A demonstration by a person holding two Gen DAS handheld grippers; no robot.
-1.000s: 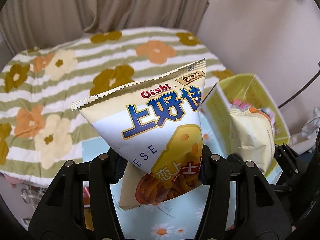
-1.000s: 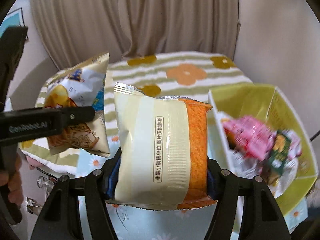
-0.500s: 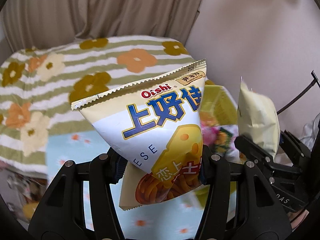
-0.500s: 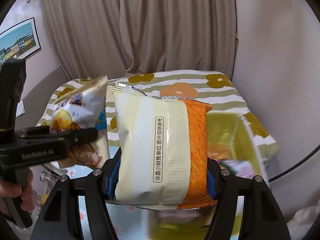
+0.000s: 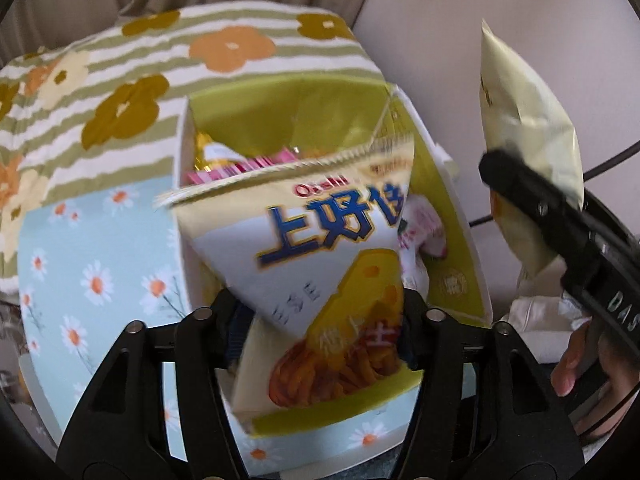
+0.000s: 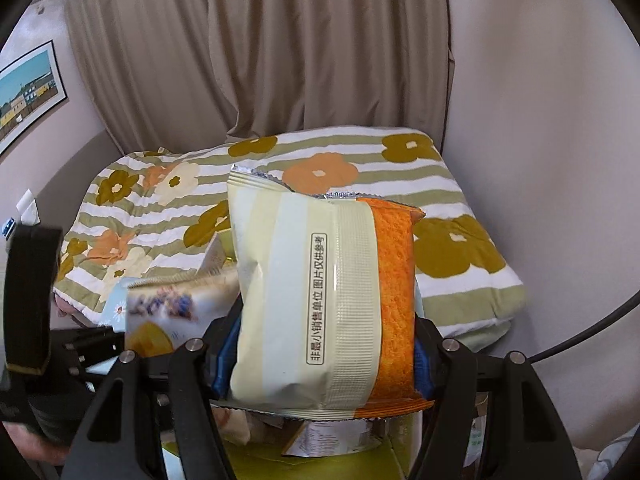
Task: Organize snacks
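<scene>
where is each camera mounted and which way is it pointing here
Left wrist: on the left gripper, looking down into the yellow-green box; its black fingers pinch the Oishi cheese snack bag.
Right wrist: on the right gripper, facing the flower-striped quilt and beige curtain; its fingers clamp the cream-and-orange cake packet.
Shared: both bags, the quilt, the box.

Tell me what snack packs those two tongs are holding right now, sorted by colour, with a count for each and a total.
White-and-yellow Oishi cheese snack bag, shut in the left tongs over the green box: 1
Cream-and-orange cake pack, shut in the right tongs: 1
Total held: 2
The box holds further packs, some pink, too overlapped and blurred to count.
</scene>
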